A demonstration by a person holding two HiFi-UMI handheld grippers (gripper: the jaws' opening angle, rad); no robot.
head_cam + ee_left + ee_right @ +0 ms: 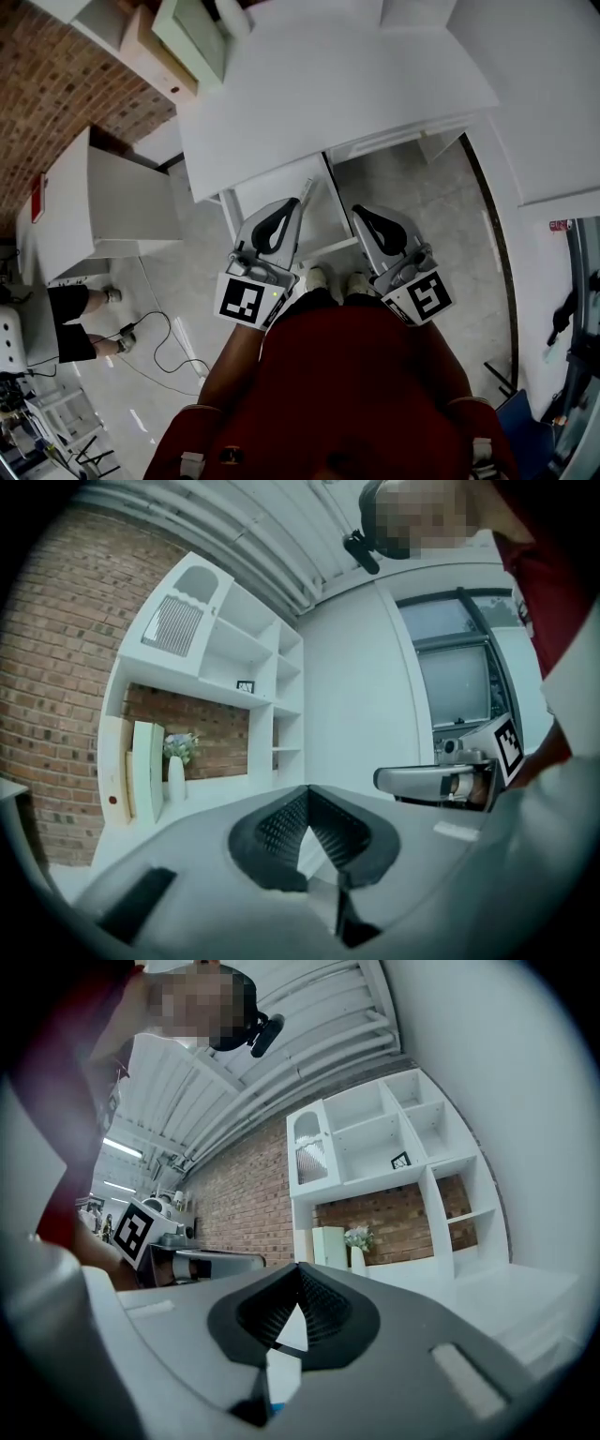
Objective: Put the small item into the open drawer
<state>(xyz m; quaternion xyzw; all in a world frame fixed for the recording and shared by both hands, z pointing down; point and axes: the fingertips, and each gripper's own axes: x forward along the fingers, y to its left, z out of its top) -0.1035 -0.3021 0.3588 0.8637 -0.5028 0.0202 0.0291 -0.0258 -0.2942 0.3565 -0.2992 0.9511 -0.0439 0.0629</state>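
Note:
My left gripper (302, 192) and right gripper (362, 214) are held side by side close to the body in the head view, both pointing toward the front edge of a white table (328, 84). In the left gripper view the left gripper (307, 791) is shut, its ribbed pads meeting at the tip with nothing between them. The right gripper (298, 1269) is shut too and holds nothing. Both gripper views point upward at wall and ceiling. No small item shows in any view. White panels (281, 192) hang under the table; I cannot tell whether one is a drawer.
A white cabinet (103, 206) stands to the left, with a cable (164, 352) on the floor and another person's legs (80, 319) near it. A white shelf unit (234, 667) on a brick wall holds pale boards (145, 771) and a vase (176, 778).

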